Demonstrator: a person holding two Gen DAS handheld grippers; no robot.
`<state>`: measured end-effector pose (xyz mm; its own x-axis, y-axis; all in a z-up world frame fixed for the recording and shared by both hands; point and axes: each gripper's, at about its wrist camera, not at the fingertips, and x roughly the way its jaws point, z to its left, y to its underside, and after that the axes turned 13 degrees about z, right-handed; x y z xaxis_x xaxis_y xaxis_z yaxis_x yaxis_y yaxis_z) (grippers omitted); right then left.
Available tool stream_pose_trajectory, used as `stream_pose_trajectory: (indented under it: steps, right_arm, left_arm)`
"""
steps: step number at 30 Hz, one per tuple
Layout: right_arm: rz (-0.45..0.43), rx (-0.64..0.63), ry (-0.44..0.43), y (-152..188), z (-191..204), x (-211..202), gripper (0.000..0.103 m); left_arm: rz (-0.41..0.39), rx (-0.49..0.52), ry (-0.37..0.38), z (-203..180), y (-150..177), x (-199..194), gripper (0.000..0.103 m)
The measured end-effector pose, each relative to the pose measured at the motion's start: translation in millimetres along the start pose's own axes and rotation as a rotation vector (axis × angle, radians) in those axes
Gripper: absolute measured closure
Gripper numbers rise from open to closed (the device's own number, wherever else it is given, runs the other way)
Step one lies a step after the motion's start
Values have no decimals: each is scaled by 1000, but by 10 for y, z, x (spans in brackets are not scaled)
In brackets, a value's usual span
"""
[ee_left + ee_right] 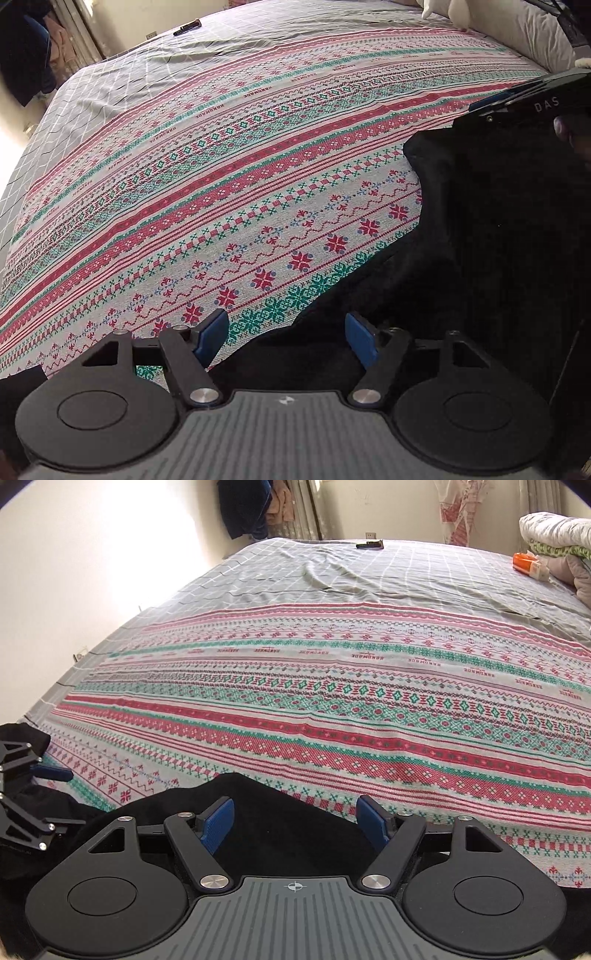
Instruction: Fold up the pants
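The black pants (480, 240) lie bunched on the patterned blanket (240, 177) at the near right of the left wrist view. My left gripper (286, 336) hovers open over their near edge, right pad above black cloth and left pad above blanket, nothing pinched. The right gripper's housing (546, 105) shows at the upper right, a fingertip on it. In the right wrist view the pants (258, 797) spread beneath my right gripper (295, 823), which is open with its blue pads apart above the fabric. The left gripper (61, 797) stands open at the left edge over the pants.
A grey checked sheet (332, 576) covers the far bed, with a black remote-like object (369, 545) on it. Folded quilts (554, 531) and an orange packet (528, 565) sit far right. A white wall (92, 572) runs along the left; clothes (243, 509) hang beyond.
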<state>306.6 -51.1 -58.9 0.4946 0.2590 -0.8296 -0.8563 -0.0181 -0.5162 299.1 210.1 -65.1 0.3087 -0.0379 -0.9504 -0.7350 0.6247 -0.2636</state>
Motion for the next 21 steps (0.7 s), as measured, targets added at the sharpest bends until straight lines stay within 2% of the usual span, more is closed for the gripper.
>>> stream_pose_trajectory:
  steps: [2,4,6,7,8,9,10,12,15,18,20,21]
  right_arm:
    - [-7,15,-13,-34,57,93,35]
    - [-7,19,-38,-59,101,179,45]
    - [-6,10,-78,-54,161,237,53]
    - [-4,1,-89,-47,193,262,60]
    - [0,-13,-90,-33,225,287,65]
    - [9,-29,-82,-18,260,318,80]
    - [2,-48,-62,5,301,331,91]
    - [-29,-84,-16,56,365,320,103]
    - [-147,-112,64,195,444,218,103]
    - [-219,-146,128,300,531,205,103]
    - [-227,-161,159,318,595,268,103]
    - [-205,-160,174,302,616,333,103]
  left_arm:
    - [-4,15,5,5,48,-18,17]
    - [-4,24,4,33,83,-10,23]
    - [-9,17,8,57,121,-21,37]
    - [-11,8,5,66,143,-25,44]
    - [-14,-5,3,70,163,-29,60]
    - [-19,-21,-12,71,183,-30,71]
    - [-34,-35,-27,73,213,-36,73]
    - [-75,-76,-45,69,288,-66,77]
    - [-180,-193,-78,59,423,-140,78]
    - [-319,-372,-166,9,578,-199,79]
    - [-320,-450,-227,-8,579,-101,80]
    - [-267,-466,-234,6,537,28,80]
